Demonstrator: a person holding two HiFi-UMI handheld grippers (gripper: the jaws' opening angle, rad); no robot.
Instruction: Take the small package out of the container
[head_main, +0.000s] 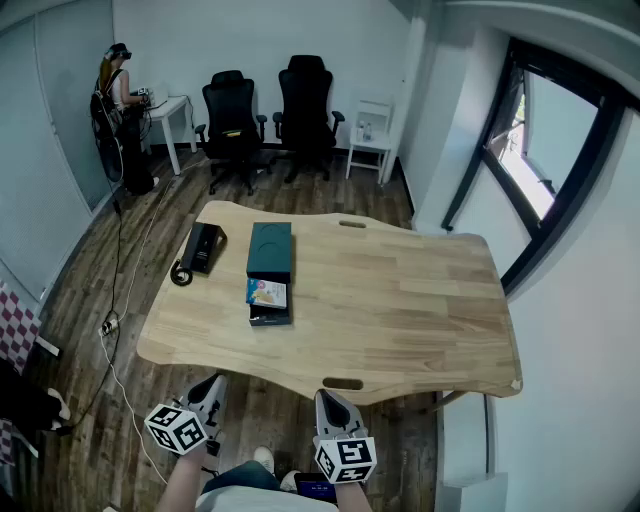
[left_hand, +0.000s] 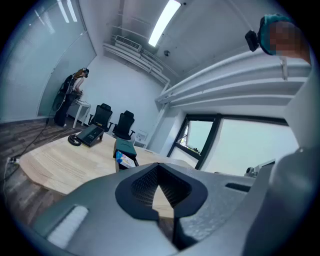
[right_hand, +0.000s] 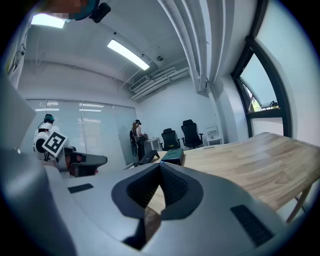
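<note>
Holding short of table (head_main: 400, 300) | left gripper (head_main: 213, 384), right gripper (head_main: 328, 400): both pressed together, empty | small package (head_main: 266, 291) in container (head_main: 269, 248), ahead, long axis running away | left looks slightly nearer

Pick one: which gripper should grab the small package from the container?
Left, narrowly: the container holding the package lies on the table's left half, nearer the left gripper than the right gripper. Both are shut, empty.
</note>
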